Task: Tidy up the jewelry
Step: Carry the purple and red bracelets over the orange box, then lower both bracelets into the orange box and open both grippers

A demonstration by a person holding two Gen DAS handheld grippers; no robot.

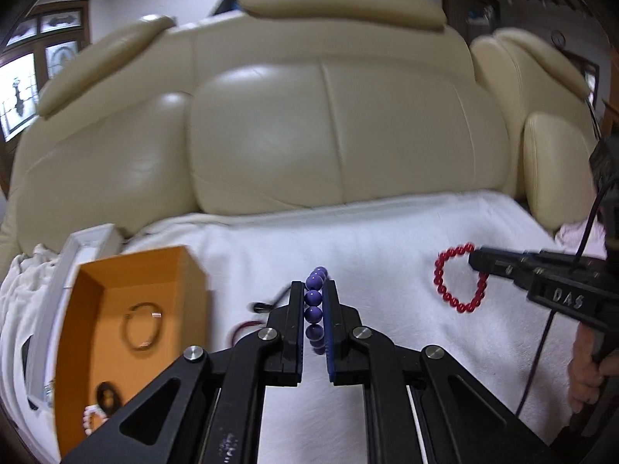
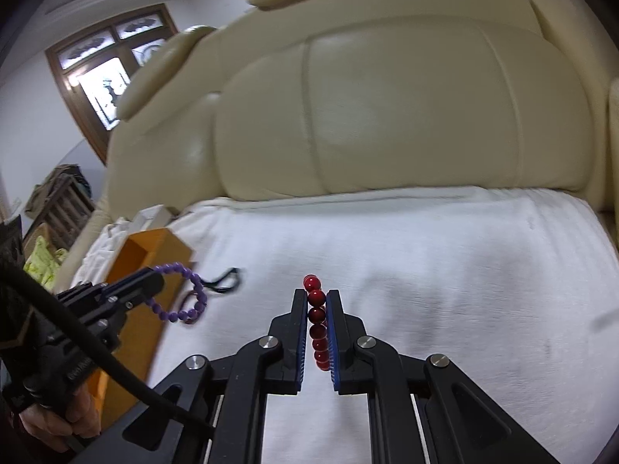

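Note:
My left gripper (image 1: 313,290) is shut on a purple bead bracelet (image 1: 314,297) and holds it above the white towel; the bracelet also shows in the right wrist view (image 2: 185,294). My right gripper (image 2: 318,297) is shut on a red bead bracelet (image 2: 316,321), which hangs as a ring in the left wrist view (image 1: 460,276). An orange box (image 1: 185,270) stands at the left with a dark bracelet (image 1: 141,326) and other pieces inside. The left gripper (image 2: 154,282) is next to the box (image 2: 154,247).
A white towel (image 1: 387,239) covers the seat of a cream leather sofa (image 1: 329,116). A white box lid (image 1: 93,237) lies behind the orange box. A thin dark cord piece (image 2: 226,282) and a dark red bracelet (image 1: 245,326) lie on the towel.

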